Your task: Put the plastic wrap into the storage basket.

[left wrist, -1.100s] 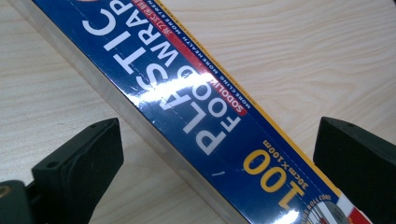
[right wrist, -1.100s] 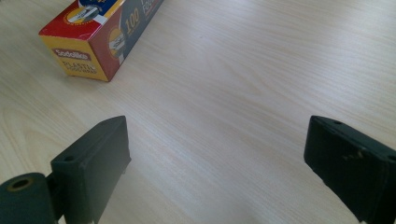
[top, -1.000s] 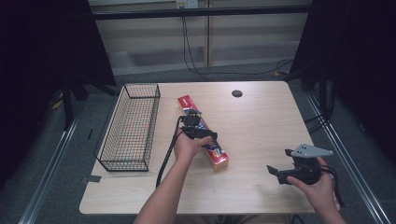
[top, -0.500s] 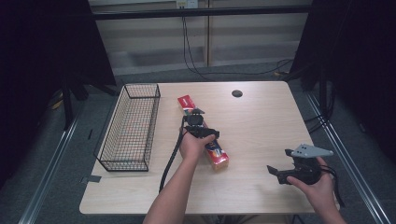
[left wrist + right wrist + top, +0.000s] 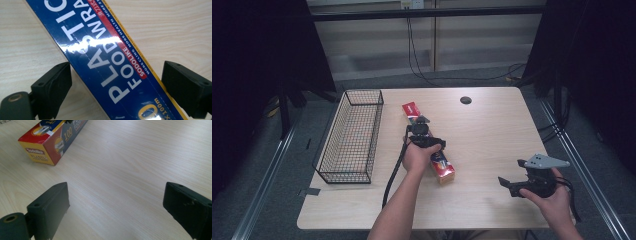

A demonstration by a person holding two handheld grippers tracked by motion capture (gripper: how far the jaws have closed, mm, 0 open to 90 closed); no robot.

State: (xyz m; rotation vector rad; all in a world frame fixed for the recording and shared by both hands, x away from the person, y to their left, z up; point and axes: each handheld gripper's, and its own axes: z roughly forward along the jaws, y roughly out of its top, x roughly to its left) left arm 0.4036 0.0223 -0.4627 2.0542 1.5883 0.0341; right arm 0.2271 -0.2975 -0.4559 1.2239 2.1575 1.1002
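Note:
A long box of plastic food wrap (image 5: 443, 168), blue on top with a red and yellow end, lies at an angle mid-table. My left gripper (image 5: 420, 125) is low over the middle of the box (image 5: 105, 57). It is open, with one jaw on each side of the box and a gap to both edges. My right gripper (image 5: 508, 183) is held near the table's front right, open, with bare wood between its jaws (image 5: 117, 207). From there the box's near end (image 5: 47, 140) lies ahead to the left.
A black wire basket (image 5: 349, 135) stands along the table's left side, close to the box's far end. A round dark hole (image 5: 465, 100) sits near the table's back edge. A cable trails from the left gripper toward the front edge.
The left hand has shifted slightly to the right and settled over the box. The box and the right gripper have stayed put.

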